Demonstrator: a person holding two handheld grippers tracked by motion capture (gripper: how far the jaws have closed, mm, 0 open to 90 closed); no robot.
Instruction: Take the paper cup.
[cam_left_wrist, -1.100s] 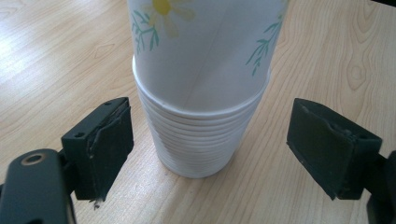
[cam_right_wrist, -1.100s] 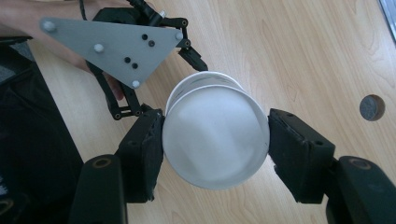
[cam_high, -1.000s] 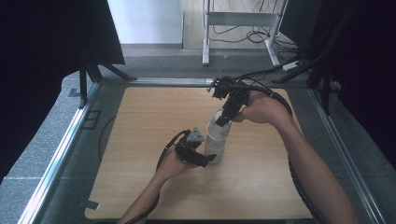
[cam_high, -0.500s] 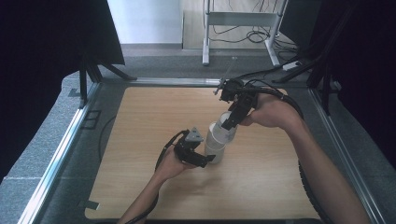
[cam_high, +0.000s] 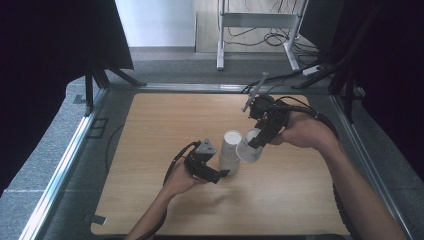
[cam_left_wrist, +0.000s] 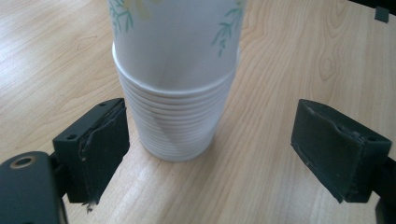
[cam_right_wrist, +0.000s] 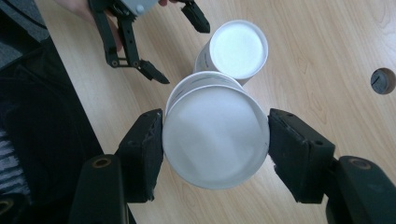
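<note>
A stack of white paper cups (cam_high: 229, 150) stands upside down on the wooden table (cam_high: 165, 130); its leaf-printed side (cam_left_wrist: 180, 102) shows close up in the left gripper view. My left gripper (cam_high: 226, 169) (cam_left_wrist: 219, 140) is open, and its jaws have just been opening. They stand on either side of the stack's base, and the pads (cam_left_wrist: 105, 135) are clear of it. My right gripper (cam_high: 257, 137) (cam_right_wrist: 215, 140) is shut on a single white cup (cam_high: 247, 149) (cam_right_wrist: 215, 135), held tilted just right of the stack (cam_right_wrist: 238, 49). The left gripper (cam_right_wrist: 180, 49) shows beyond it.
The table has a small round hole (cam_right_wrist: 383, 80). Metal rails (cam_high: 65, 165) run along the table's left and right sides, with black curtains beyond. A metal stand (cam_high: 255, 20) and cables lie on the floor past the far edge.
The right gripper has drawn the cup off the top of the stack, moving right and slightly down while tilting it. The left gripper's jaws have spread wider around the stack.
</note>
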